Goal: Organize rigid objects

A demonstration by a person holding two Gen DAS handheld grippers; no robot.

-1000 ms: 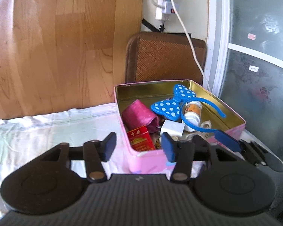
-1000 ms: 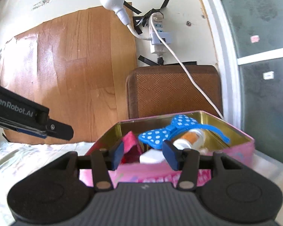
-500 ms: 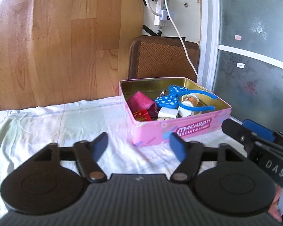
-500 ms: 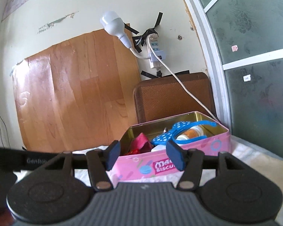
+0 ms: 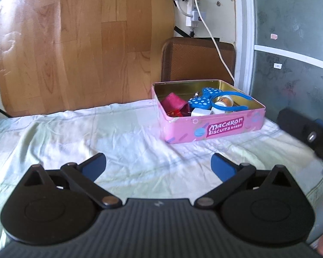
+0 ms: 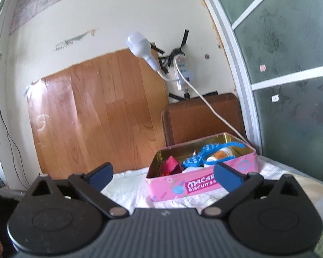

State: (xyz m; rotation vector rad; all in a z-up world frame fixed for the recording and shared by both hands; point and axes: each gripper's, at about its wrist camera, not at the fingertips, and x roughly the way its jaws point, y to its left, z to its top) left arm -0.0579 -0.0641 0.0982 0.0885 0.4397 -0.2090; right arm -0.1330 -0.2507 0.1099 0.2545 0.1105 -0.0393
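— Where were my claws?
— I had the left claw (image 5: 158, 166) spread wide and empty over the sheet (image 5: 122, 133); the right claw (image 6: 162, 174) gaped too.
— The tin?
— The pink biscuit tin (image 5: 213, 126) sat right of them, headband (image 5: 217, 102) inside.

I see a pink tin (image 5: 213, 126) with a gold inside. The bow (image 5: 201, 101) in it is blue with white dots; my sheet (image 5: 118, 133) is pale green-white.

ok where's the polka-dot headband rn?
The blue polka-dot headband lies inside the open pink biscuit tin, right of centre in both wrist views, atop the small bottle, with the red pouch to its left.
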